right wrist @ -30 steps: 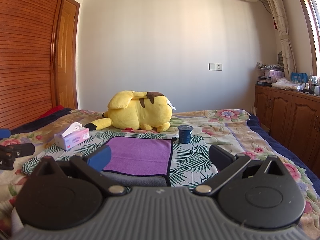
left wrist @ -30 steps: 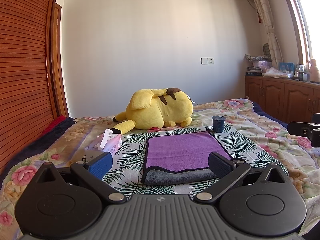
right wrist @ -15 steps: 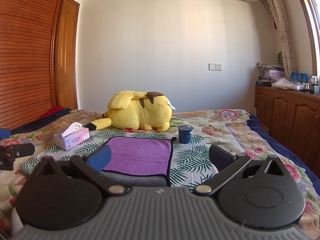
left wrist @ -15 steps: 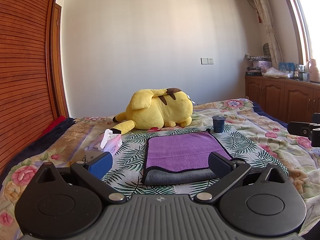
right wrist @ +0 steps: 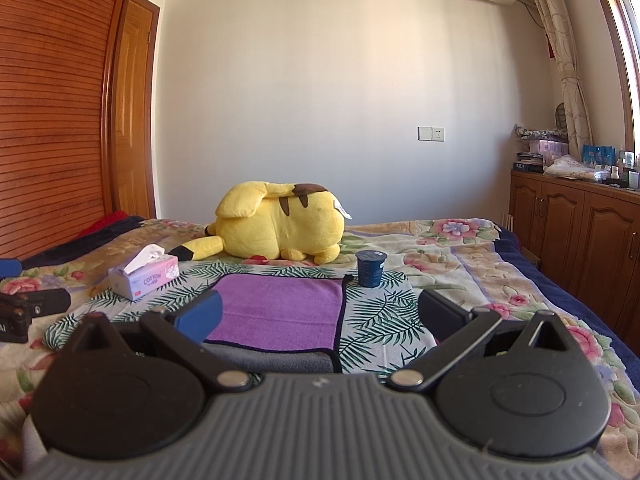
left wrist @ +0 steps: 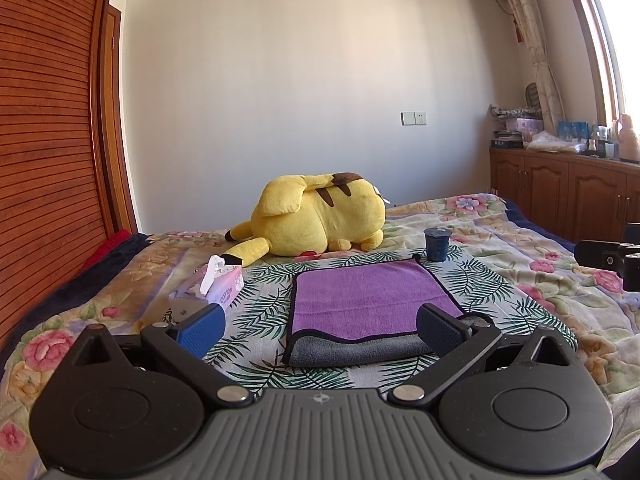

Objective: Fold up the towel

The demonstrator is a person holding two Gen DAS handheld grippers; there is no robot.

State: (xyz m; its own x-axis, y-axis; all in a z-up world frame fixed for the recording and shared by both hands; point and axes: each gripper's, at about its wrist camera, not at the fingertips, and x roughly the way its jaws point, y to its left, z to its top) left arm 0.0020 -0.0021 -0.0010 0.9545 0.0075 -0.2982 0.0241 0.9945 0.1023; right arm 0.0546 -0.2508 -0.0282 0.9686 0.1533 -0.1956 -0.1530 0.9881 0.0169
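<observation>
Left wrist view: towel (left wrist: 366, 298) looks soft, light, limp; take its 6 o'clock corners. Left hand-held gripper (left wrist: 320, 326) and right hand-held gripper (right wrist: 320, 316) both gape, empty.

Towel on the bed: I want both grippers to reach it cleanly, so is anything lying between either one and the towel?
Nothing visible does. The towel lies flat just ahead of the open left gripper and right gripper. The tissue box, blue cup and yellow plush sit beside or beyond it.
</observation>
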